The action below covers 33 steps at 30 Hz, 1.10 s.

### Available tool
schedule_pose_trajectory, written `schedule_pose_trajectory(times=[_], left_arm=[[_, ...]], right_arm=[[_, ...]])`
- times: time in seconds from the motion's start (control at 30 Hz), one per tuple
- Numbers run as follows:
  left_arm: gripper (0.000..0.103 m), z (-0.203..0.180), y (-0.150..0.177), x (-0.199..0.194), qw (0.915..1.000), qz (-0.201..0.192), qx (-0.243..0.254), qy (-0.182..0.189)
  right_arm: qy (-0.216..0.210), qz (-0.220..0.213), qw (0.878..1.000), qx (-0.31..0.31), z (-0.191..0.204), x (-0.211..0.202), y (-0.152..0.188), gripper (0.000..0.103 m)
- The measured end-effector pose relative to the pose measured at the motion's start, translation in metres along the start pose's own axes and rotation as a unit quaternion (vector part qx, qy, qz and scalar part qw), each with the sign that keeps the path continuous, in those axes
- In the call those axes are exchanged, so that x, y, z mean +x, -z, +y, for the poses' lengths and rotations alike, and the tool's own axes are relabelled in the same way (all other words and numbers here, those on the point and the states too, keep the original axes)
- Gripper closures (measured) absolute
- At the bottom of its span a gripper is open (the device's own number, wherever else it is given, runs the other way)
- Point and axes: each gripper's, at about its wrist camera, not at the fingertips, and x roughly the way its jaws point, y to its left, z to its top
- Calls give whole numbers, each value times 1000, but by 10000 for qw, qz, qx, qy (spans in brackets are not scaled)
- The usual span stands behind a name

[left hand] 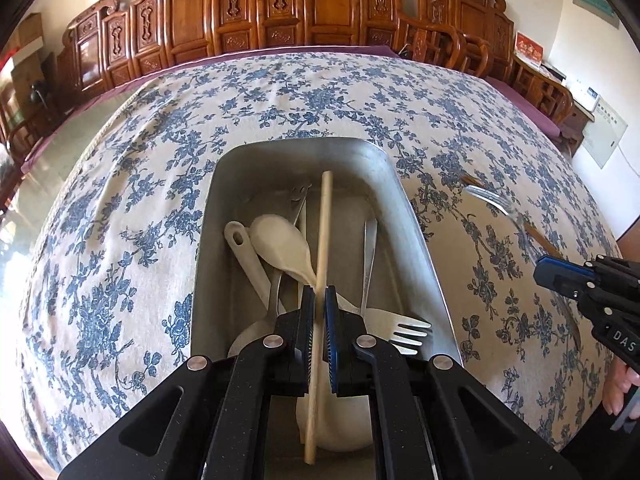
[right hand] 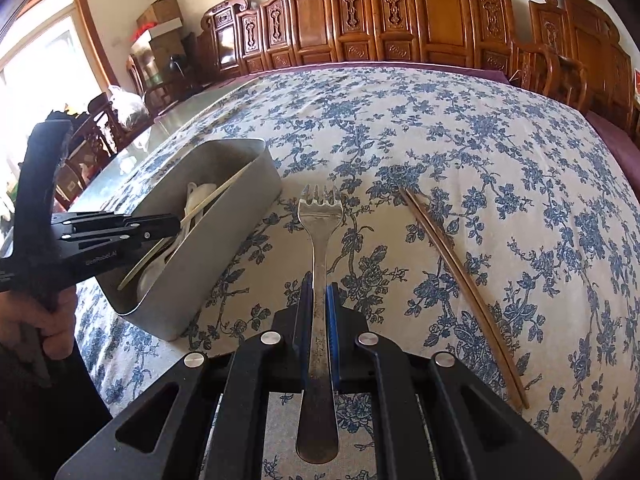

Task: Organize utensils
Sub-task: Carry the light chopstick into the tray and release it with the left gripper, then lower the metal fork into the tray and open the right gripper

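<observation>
Left claw point(left hand: 319, 300) clamped on chopstick point(left hand: 325, 216) over tin point(left hand: 416, 240)

Right claw point(right hand: 319, 292) is closed on fork point(right hand: 319, 216) (tines pointing away); tin is seen to its left, chopstick's length aligned along the tin's.

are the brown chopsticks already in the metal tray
No, the brown chopsticks lie on the floral tablecloth, apart from the metal tray.

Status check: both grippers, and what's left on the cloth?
Left gripper shut on pale chopstick over metal tray. Right gripper shut on metal fork. Brown chopsticks remain.
</observation>
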Motion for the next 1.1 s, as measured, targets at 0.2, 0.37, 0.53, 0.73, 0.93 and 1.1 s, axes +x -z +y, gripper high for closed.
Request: schedule_pose_trajectory(times=[0.2,0.37,0.53,0.73,0.93,1.1], left_arm=[[86,1,0,-12,9999,-126,18,34],[76,2,-1,-30,9994,-343,94,-1],[64,7,-4,-42,9988,-486,61,18],[59,15,-6,-54,9980,-636,50,39],[35,31,-8,-64,9963,-833,-49,-183],[23,46,-11,-72,9947,-972,-174,-286]], right_arm=[[79,75,9999,-49,5,4,2,94],[143,51,9999,-77,11,2,0,94],[120,6,9999,-112,21,-2,-11,94],[118,-55,9997,-191,38,-5,-24,94],[21,-155,9994,-308,62,-6,-41,94],[-70,-190,9990,-388,79,-5,-53,94]])
